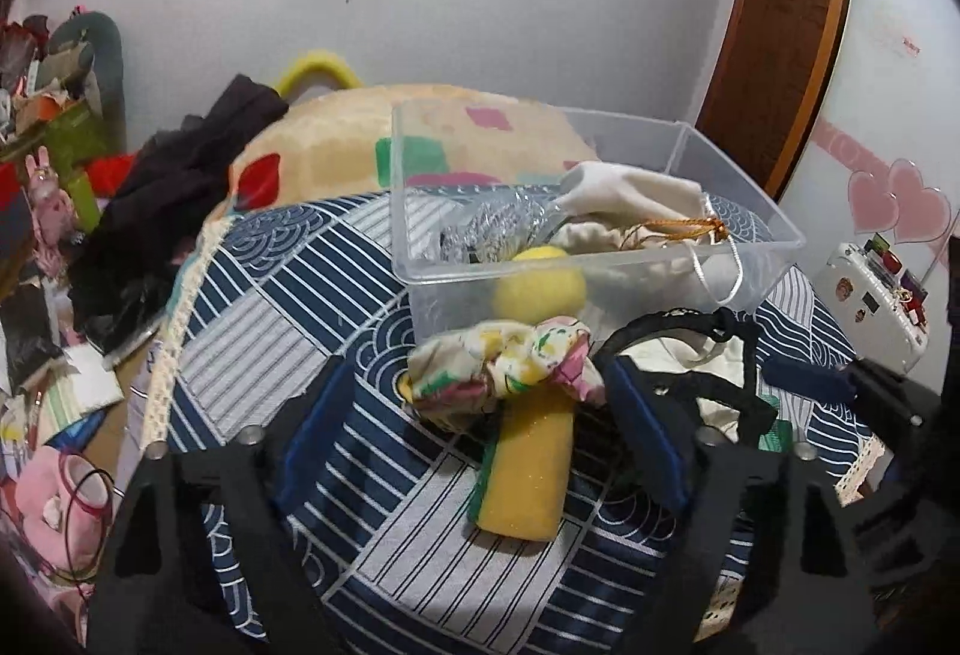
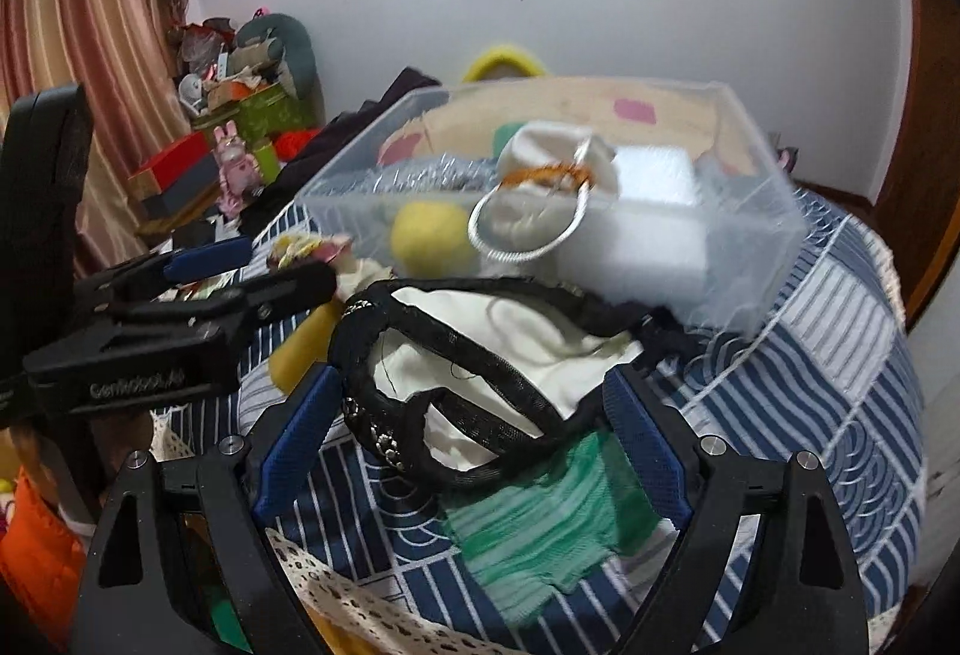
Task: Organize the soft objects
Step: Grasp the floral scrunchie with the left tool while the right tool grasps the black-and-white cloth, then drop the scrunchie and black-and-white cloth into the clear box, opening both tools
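Presently, item by item, left wrist view first.

- Left gripper: tongs spread wide, gripping nothing. Between its fingers lie the yellow sponge and, on the sponge's far end, the floral scrunchie.
- Clear bin: just beyond the scrunchie, on the striped cloth; it holds a yellow ball, a cream pouch and silvery material.
- Hazard: if you close low, you will likely pinch scrunchie and sponge together; the sponge may compress and spring free on the lift.
- Hazard: the bin's near wall stands close ahead. Push forward and you may shove the bin away.

Right wrist view.

- Right gripper: tongs equally wide, holding nothing. Between them lie the black-trimmed white garment and a green mesh cloth partly under it.
- Hazard: the black trim loops towards the bin and over the green cloth. Lift one, and you may drag the other, or snag the bin.
- Hazard: the left gripper sits just to the left here; closing in together risks a knock.
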`<action>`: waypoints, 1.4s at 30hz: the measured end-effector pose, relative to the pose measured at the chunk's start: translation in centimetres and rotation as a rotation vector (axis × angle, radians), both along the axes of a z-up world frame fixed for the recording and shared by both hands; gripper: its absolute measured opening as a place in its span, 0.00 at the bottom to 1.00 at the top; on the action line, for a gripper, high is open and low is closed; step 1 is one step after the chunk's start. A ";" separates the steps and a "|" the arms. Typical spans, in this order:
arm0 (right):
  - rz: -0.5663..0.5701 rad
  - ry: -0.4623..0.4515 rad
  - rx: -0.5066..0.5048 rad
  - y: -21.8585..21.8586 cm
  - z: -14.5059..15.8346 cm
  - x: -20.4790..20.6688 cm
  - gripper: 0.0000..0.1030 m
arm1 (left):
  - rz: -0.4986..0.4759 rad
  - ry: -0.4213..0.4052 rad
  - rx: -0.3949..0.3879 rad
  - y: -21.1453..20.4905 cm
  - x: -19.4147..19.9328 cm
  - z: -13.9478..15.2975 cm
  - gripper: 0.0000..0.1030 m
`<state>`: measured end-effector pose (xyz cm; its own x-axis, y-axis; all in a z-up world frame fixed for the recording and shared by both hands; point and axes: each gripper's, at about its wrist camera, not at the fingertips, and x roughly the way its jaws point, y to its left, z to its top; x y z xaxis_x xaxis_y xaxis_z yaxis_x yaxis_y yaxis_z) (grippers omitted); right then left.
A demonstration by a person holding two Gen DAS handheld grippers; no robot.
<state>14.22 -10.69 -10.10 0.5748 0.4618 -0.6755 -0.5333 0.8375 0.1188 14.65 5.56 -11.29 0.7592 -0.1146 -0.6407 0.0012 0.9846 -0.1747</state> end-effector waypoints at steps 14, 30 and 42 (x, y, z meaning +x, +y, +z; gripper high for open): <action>0.081 0.060 -0.007 1.3 -1.9 0.0 0.25 | -0.058 -0.011 0.014 -1.7 -0.1 -0.3 0.17; -0.012 -0.047 0.073 -2.3 1.2 -2.3 0.16 | -0.040 -0.123 -0.011 -0.6 -4.4 3.7 0.08; -0.071 -0.184 0.123 -4.5 5.5 -3.5 0.16 | -0.080 -0.165 -0.003 -1.7 -5.0 5.8 0.08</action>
<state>10.67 -15.24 -4.60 0.7172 0.4882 -0.4972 -0.4958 0.8589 0.1283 9.66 3.87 -5.54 0.8422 -0.1803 -0.5081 0.1081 0.9798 -0.1685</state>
